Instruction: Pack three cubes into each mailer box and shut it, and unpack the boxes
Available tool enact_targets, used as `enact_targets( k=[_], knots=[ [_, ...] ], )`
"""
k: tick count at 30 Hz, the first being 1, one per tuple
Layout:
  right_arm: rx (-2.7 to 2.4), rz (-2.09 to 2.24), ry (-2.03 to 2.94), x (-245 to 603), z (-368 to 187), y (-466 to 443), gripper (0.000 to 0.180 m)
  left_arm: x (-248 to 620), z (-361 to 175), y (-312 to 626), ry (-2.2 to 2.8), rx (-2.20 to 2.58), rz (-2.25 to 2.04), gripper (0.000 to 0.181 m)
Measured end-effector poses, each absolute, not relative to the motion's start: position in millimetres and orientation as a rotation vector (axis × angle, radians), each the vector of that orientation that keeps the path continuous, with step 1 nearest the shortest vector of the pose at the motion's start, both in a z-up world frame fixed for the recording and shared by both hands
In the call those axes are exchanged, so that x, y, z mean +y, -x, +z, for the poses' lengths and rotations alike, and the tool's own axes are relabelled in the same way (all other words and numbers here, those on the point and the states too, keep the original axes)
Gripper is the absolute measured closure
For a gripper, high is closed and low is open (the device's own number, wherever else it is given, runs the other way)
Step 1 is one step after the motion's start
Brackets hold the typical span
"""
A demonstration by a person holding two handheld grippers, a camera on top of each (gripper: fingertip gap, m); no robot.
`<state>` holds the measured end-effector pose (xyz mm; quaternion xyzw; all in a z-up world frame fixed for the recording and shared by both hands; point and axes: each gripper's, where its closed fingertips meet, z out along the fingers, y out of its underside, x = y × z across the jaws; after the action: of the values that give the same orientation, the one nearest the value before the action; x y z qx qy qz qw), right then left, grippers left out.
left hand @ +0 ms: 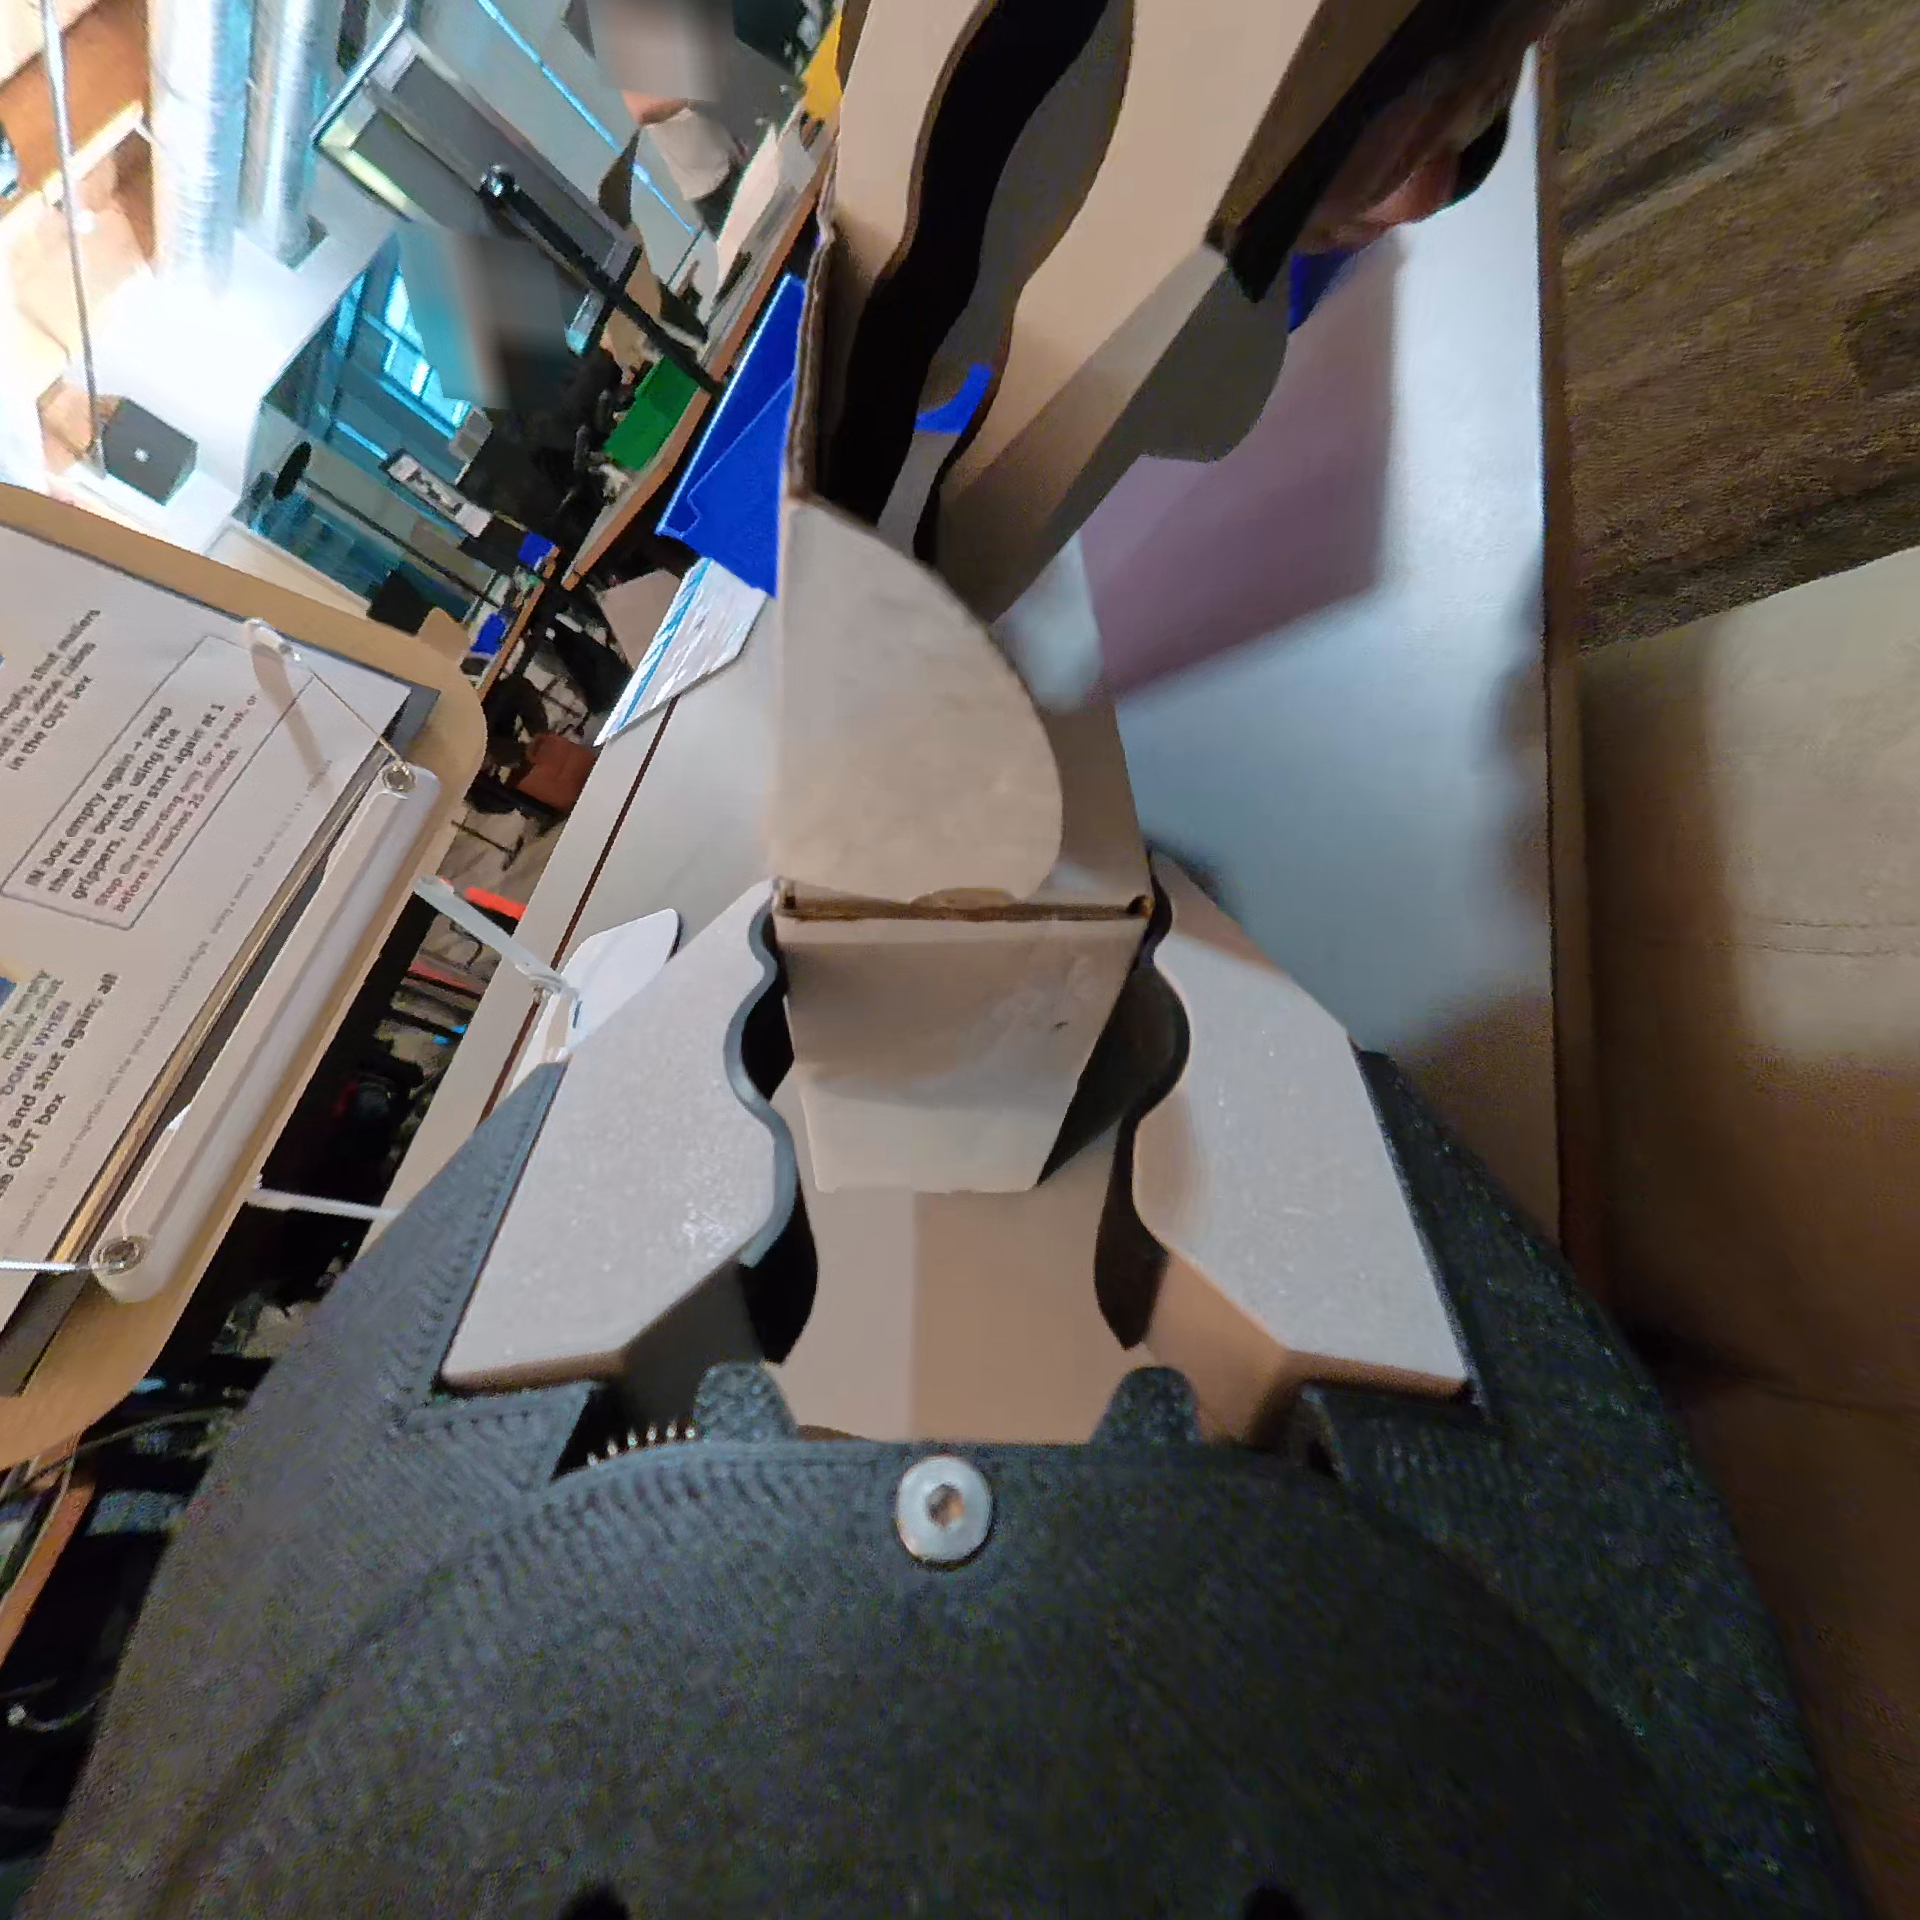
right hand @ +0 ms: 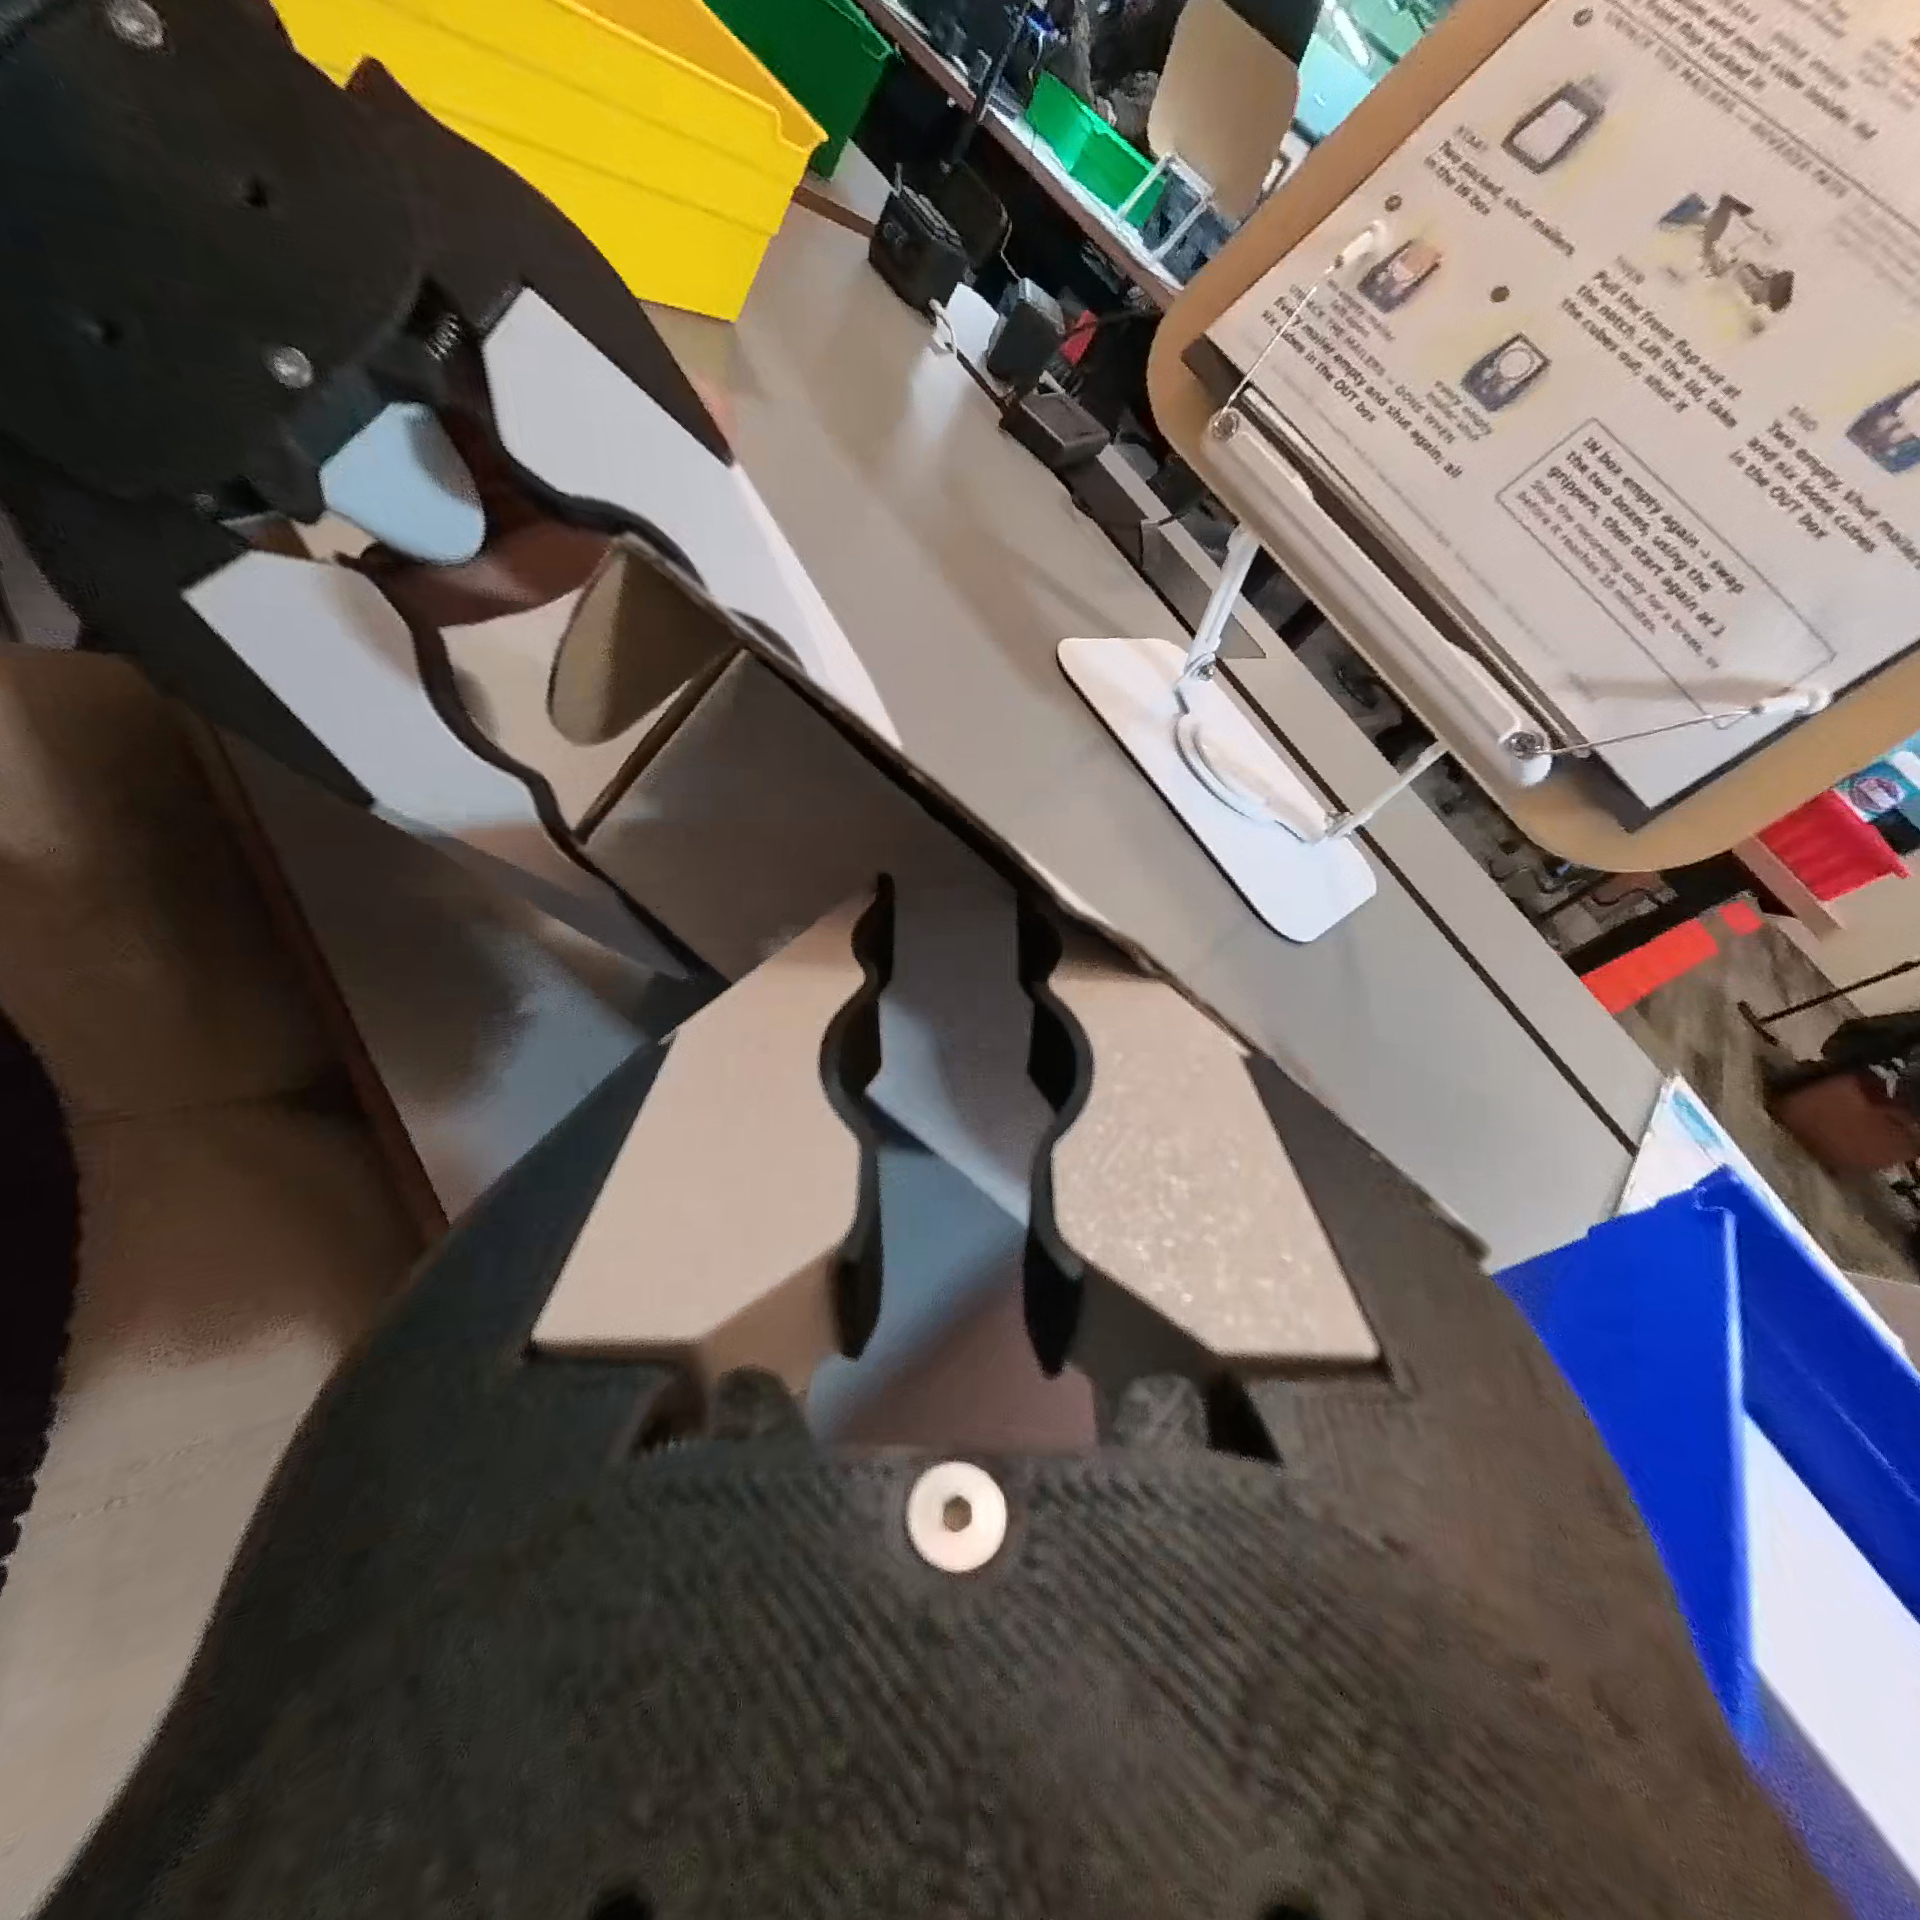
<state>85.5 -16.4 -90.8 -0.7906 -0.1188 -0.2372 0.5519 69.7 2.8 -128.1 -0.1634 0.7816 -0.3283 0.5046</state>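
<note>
Nearest in the left wrist view, the left gripper [left hand: 961, 1049] has its jaws closed in on a narrow end of the mailer box [left hand: 935, 997], the cardboard filling the gap between the pale pads, so it reads as clamped on the box. A rounded tuck flap [left hand: 904, 727] stands up just beyond the fingertips. Farther along the same box, the right gripper [left hand: 997, 260] shows at the top of this view, its fingers on either side of the box's far part.

In the right wrist view, the right gripper [right hand: 956, 1039] holds its jaws narrow around a thin cardboard panel [right hand: 951, 1049] of the mailer, apparently pinching it edge-on. The box is held up between the two tools, off the grey table [right hand: 1039, 582].

The mailer is likely light and fairly stiff across its panels but weak at creases and flaps; a hard squeeze on a single wall could buckle it. Folded edges or corners look the soundest places to grip. Whether cubes are inside cannot be told.

Only the left view shows the large open carton [left hand: 1745, 935] beside the mailer. Only the right view shows the yellow bin [right hand: 582, 135], the blue bin [right hand: 1714, 1403] and the foot of the instruction stand [right hand: 1226, 790] farther back.
</note>
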Motion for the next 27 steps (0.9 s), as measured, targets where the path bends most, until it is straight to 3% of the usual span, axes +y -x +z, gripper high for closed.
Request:
enact_targets(
  k=[6, 11, 27],
  knots=[
    [-0.267, -0.572, 1.857, -18, -93, -87, 0.154, -2, -127, -58, 0.339, 1.924, -0.89, 0.113],
    [-0.236, -0.532, 1.861, -19, -94, -91, 0.148, -7, -96, -48, 0.365, 1.839, -1.106, 0.114],
    [-0.353, -0.475, 2.011, -17, -127, -76, 0.14, 25, -48, -61, 0.67, 1.556, -1.318, 0.13]
  ],
)
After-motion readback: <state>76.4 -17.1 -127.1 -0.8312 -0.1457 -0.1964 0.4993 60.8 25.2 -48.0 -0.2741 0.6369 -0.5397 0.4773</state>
